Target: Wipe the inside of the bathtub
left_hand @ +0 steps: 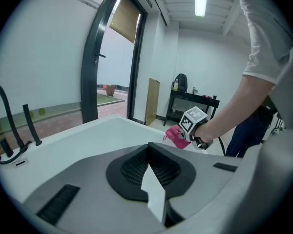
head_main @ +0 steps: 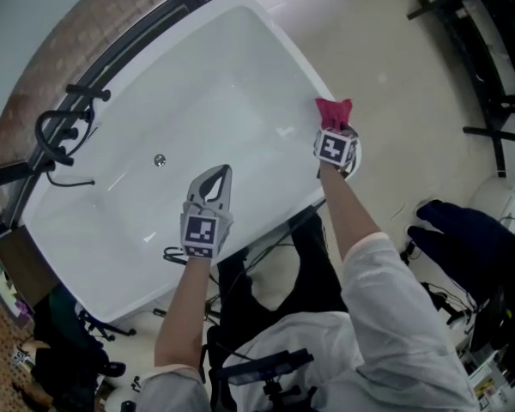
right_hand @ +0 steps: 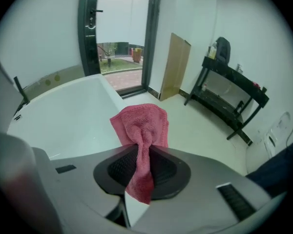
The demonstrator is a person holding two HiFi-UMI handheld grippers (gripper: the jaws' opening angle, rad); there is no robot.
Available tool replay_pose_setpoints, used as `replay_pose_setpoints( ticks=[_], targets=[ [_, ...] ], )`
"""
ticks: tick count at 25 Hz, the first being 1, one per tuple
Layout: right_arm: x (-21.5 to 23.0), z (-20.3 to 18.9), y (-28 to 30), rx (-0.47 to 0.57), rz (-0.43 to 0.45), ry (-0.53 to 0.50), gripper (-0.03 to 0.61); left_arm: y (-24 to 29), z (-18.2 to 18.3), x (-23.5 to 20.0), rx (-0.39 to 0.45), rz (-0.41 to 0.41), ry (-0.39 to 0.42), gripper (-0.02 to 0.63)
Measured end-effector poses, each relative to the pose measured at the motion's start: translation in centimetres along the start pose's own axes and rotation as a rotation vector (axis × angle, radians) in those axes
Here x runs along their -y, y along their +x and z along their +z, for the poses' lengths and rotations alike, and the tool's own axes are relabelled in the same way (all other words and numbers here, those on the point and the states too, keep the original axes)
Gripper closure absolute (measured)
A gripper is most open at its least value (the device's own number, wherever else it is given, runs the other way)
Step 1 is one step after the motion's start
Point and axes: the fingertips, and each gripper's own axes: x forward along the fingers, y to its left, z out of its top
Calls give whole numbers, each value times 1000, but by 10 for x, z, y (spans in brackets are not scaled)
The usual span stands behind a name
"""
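Note:
A white bathtub [head_main: 112, 136] fills the left and middle of the head view, with its drain [head_main: 160, 160] on the floor of the tub. My right gripper [head_main: 334, 110] hovers over the tub's right rim, shut on a pink cloth [head_main: 333, 112]. In the right gripper view the cloth [right_hand: 141, 130] is pinched between the jaws and fans out above them. My left gripper [head_main: 216, 172] hangs over the tub's near side, jaws shut with nothing between them. The left gripper view shows the right gripper [left_hand: 178, 136] with the cloth [left_hand: 175, 136] ahead.
A black faucet and hose [head_main: 60, 136] stand at the tub's left end. A black rack [head_main: 489, 67] stands at the far right on the tiled floor. Dark bags and cables [head_main: 472, 247] lie at the right, more gear [head_main: 69, 359] at the lower left.

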Motion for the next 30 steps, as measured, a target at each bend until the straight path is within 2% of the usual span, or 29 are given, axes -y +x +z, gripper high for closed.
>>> replay_pose_setpoints(
  ticks=[7,12,15,21,25,28,30],
  targets=[
    [-42,22,-70,151,205,-143,509,-51,10,-11,45,39,-47,609],
    [-77,36,-153,297,359,-278,508,-93,25,-21,104,67,-82,609],
    [-90,32,-225,350,435,-275,508,-128,31,-25,126,70,-99,609],
    [-90,9,-351,374,534,-182,508,-196,60,-13,166,49,-73,609],
    [-108,18,-388,414,637,-273,506,-234,83,-24,225,165,-89,609],
    [-105,23,-405,444,706,-382,506,-260,88,-13,247,262,-133,609],
    [-98,27,-412,463,744,-421,506,-274,86,0,255,308,-135,609]
  ],
)
